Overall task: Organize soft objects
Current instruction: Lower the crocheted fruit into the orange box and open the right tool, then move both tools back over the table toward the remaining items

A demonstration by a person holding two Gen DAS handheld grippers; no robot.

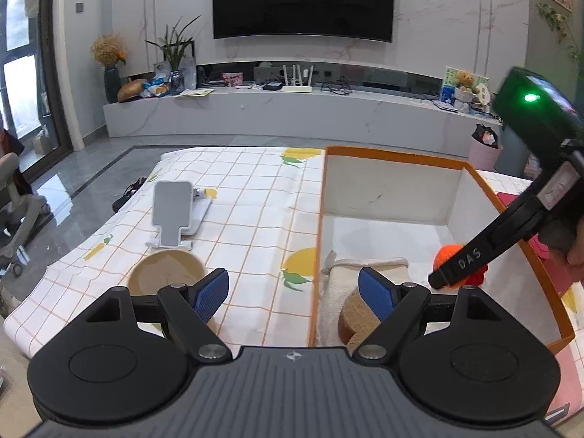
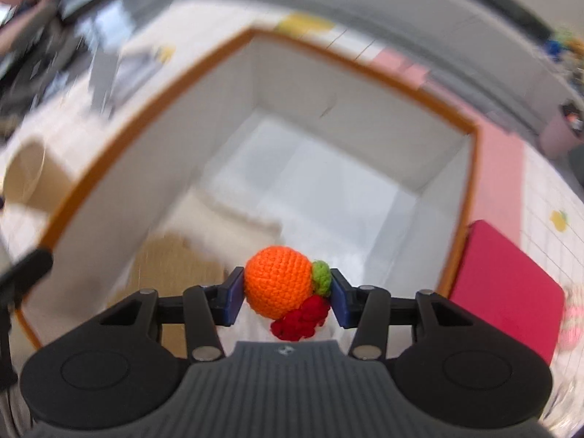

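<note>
- The crocheted ball was orange with a green leaf and red tuft.
- The box was white, orange-rimmed.
- The tablecloth showed an orange grid with yellow fruit.

A grey phone stand sits on the bench's checked lemon-print cloth, with a tan paper cup lying on its side nearby. Behind, a dark television hangs above a white router.
</note>
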